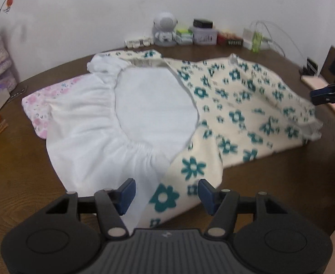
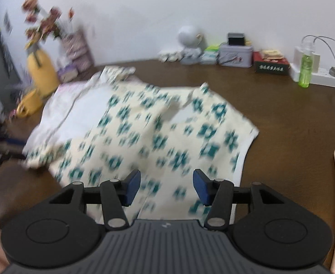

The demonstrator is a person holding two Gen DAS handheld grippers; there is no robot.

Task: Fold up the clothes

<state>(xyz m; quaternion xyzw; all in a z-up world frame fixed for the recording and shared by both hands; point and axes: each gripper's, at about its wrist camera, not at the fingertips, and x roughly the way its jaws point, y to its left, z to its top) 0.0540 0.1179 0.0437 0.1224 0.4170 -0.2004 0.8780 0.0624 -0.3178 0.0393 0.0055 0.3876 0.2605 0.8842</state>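
Brown wooden table (image 1: 281, 182) carries everything. Cream garment with teal flowers (image 1: 235, 114) lies spread mid-table – white elastic-edged opening (image 1: 153, 105) toward left wrist camera, long axis running from near-left to far-right in that view; pink floral cloth (image 1: 39, 100) underneath at left. Left gripper (image 1: 166, 194) – fingers apart, over garment's near corner, holding nothing. Right gripper (image 2: 166, 188) fingers apart above hem edge.

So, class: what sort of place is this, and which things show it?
Probably a home, at a wooden table by a wall: a flowered garment lies spread out, with a vase and tins behind.
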